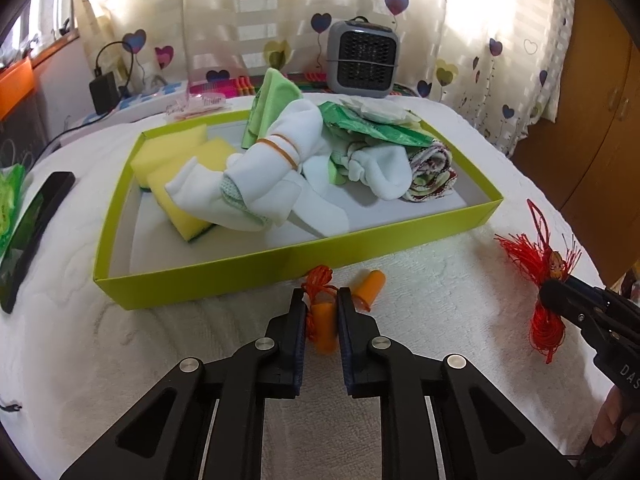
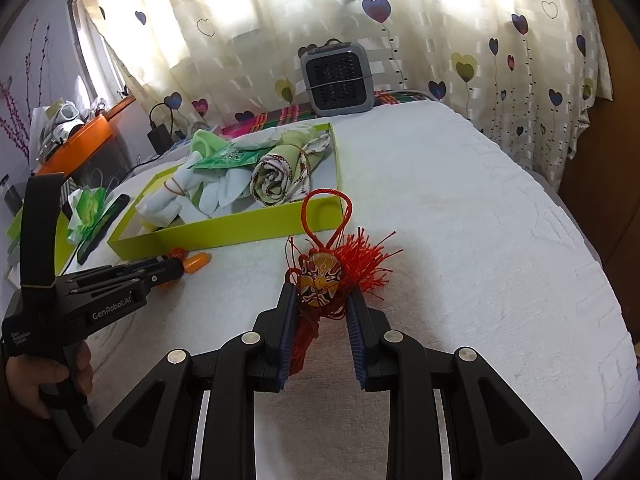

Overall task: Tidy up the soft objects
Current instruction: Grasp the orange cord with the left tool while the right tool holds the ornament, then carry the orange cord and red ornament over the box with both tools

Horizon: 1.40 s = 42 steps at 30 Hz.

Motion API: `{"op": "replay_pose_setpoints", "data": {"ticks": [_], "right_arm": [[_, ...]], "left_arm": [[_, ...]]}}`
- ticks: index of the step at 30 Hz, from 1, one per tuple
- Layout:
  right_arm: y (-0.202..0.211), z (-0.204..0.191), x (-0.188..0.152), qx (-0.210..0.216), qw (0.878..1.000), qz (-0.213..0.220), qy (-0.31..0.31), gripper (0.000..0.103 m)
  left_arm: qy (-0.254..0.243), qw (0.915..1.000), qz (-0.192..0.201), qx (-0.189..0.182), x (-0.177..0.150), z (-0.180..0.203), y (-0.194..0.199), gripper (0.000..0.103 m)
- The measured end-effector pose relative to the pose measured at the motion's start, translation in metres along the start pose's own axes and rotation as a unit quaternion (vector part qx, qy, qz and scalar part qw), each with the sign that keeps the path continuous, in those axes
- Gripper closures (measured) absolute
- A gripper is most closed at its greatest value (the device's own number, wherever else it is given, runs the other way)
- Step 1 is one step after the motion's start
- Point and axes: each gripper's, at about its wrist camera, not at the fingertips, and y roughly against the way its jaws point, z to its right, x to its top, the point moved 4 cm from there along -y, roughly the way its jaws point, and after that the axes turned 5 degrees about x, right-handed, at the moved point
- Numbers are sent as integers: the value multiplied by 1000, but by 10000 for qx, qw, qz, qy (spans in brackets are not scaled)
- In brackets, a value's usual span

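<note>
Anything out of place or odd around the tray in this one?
Two items lie outside the green tray on the white cover: corded orange earplugs between the left gripper fingers, and a red tassel ornament between the right gripper fingers. Tray contents are heaped, nothing damaged.

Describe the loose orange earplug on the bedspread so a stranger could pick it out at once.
Start at the lime-green tray on the white bedspread and look at its near wall. Just in front of it lie two orange foam earplugs joined by an orange cord. The loose earplug lies bare on the cloth, outside the left gripper, whose jaws flank the other earplug.
</note>
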Motion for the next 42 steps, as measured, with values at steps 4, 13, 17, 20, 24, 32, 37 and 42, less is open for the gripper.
{"op": "replay_pose_setpoints", "data": {"ticks": [4,13,17,20,24,32,37,42], "right_arm": [[1,-1,0,-11,10000,10,8,78],[9,-5,1,-12,9999,123,75,78],[12,-11,5,14,9997,178,136,78],[16,-17,9,44,9994,253,226,78],[18,-23,17,78,9989,330,321,78],[21,-37,37,222,9972,502,505,78],[20,-42,47,281,9964,551,582,78],[17,-46,59,341,9955,587,655,78]], "left_arm": [[36,9999,106,-73,1,-1,7,90],[72,9987,450,-209,6,-2,34,90],[106,9978,578,-295,10,-4,47,90],[135,9972,661,-317,13,-8,55,90],[163,9964,773,-306,18,-14,65,90],[186,9946,999,-203,34,-29,80,90],[216,9937,1076,-214,44,-38,83,90],[302,9931,1101,-280,54,-49,82,90]]}}
